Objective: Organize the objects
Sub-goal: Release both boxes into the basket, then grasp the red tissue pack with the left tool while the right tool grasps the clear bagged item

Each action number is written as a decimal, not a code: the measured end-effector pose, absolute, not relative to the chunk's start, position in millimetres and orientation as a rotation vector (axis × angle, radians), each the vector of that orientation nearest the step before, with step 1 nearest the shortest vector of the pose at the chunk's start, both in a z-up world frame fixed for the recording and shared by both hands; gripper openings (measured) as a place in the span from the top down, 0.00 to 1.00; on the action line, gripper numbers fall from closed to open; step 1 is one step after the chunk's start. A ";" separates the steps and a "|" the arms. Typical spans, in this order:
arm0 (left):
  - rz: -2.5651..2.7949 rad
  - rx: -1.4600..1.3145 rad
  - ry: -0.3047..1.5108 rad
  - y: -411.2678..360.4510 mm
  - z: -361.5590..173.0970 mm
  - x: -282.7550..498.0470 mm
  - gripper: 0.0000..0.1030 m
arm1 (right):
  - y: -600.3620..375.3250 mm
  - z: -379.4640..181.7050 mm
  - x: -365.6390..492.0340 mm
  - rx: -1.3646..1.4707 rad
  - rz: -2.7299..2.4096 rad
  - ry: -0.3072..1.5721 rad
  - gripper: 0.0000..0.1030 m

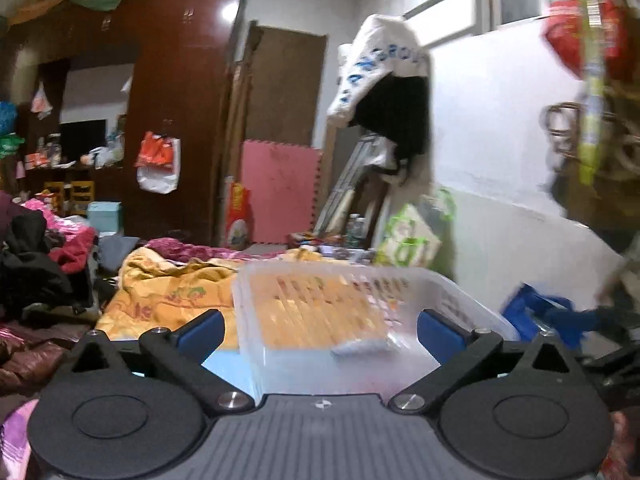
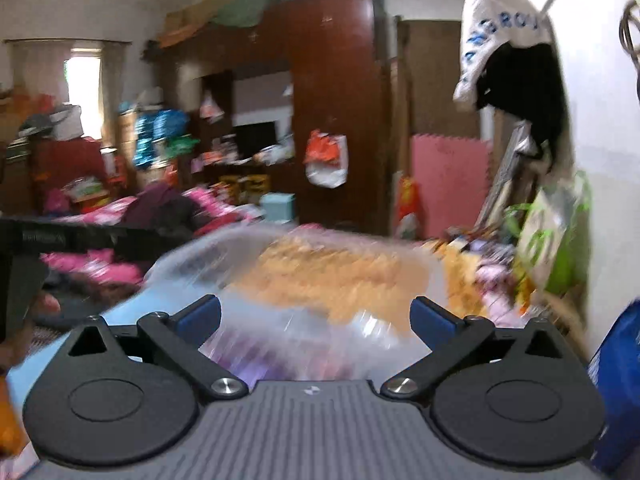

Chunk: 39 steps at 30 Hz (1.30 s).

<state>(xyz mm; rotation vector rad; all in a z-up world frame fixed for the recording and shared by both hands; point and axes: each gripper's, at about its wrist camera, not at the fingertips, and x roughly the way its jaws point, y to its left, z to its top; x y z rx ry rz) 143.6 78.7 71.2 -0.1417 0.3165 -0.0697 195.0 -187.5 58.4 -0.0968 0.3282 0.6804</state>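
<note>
Each fisheye camera sits just behind its own gripper and looks forward, slightly downward, across a cluttered bed. A clear plastic basket (image 1: 360, 304) lies close at lower centre in both views. Both share the brown wardrobe (image 1: 176, 92), the pink foam mat (image 1: 280, 192) and the hanging white garment (image 1: 380, 60).

Each claw (image 1: 322, 334) (image 2: 316, 320) has blue pads on black arms, silver screws, round black discs, ribbed grey body

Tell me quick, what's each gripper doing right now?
Left gripper: open, holding nothing; clear basket between its fingers.
Right gripper: open, holding nothing.
</note>
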 end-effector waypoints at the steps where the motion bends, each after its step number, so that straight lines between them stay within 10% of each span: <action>1: -0.091 -0.132 0.306 76.7 62.7 123.7 0.00 | -194.8 45.9 180.3 -0.095 0.691 0.332 0.00; 19: -0.178 0.041 0.370 19.8 -28.6 42.6 0.02 | -184.3 -44.1 99.5 -0.203 0.795 0.314 0.01; 26: -0.185 0.005 0.398 18.7 -42.5 45.4 0.02 | -198.1 -50.9 102.6 -0.149 0.822 0.349 0.44; 39: -0.170 0.027 0.403 -31.7 -57.7 58.6 0.02 | -236.6 -55.0 101.9 -0.102 0.738 0.353 0.46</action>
